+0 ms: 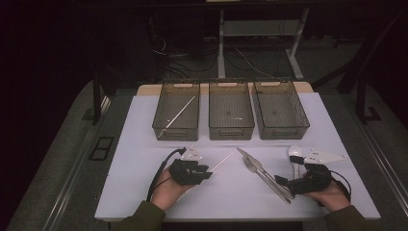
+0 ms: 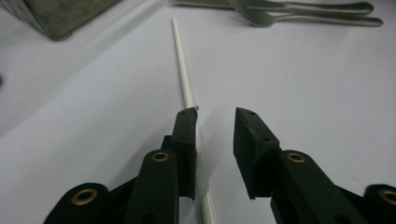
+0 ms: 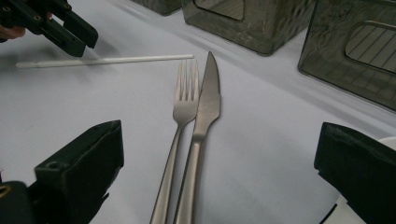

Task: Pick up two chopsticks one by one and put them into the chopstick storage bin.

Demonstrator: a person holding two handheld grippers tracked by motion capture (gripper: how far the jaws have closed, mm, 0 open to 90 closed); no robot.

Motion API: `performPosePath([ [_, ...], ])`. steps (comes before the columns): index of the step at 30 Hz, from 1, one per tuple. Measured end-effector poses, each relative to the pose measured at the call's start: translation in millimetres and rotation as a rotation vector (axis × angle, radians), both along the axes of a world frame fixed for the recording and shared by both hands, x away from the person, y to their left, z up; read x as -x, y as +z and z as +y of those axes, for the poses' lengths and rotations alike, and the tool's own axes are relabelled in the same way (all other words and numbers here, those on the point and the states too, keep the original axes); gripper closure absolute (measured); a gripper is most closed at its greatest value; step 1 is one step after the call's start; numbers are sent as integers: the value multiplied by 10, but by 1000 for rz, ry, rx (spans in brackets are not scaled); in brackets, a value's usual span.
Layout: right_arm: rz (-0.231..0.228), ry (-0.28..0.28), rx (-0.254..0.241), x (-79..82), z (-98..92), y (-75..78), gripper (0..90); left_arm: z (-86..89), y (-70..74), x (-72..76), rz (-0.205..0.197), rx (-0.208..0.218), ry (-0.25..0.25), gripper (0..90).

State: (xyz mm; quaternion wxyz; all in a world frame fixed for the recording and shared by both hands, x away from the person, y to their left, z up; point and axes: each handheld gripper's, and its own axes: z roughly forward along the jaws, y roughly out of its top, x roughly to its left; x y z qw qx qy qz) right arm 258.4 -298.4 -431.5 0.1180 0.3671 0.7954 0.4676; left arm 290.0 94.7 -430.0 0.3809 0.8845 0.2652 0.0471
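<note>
Left claw (image 2: 215, 112) astride white stick (image 2: 183, 74); fork (image 2: 299, 18), knife (image 3: 205, 107) beyond.

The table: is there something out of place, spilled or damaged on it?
Nothing is spilled or damaged. One white chopstick leans diagonally in the left bin, while its mate lies loose on the table, between the left gripper jaws. Fork and knife lie neatly side by side.

From my remote station I see a dim room. A white rectangular tabletop (image 1: 144, 192) rests on a dark grey floor (image 1: 57, 159). Beyond it, the white metal legs of a desk frame (image 1: 221, 48) stand among loose black cables (image 1: 183, 62). Light falls chiefly on the tabletop.
</note>
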Motion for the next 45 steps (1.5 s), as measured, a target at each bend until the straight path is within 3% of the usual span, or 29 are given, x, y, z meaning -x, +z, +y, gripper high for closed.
performPosePath([
  [12,-3,-3,-1,1,-3,3,15,-2,-100,-3,38,-67,14,775],
  [24,-4,-5,-2,3,-3,5,15,-23,-105,17,29,-94,17,823],
  [30,-5,-6,-5,5,-10,10,15,-39,-91,20,6,-119,0,844],
  [35,-5,-5,-6,4,-10,9,15,-14,-95,-12,17,-109,-9,844],
  [38,-3,-7,-5,6,-8,9,15,-14,-105,12,-5,-111,-15,836],
  [45,-5,-3,-4,7,-3,10,15,9,-112,-9,15,-91,-27,845],
])
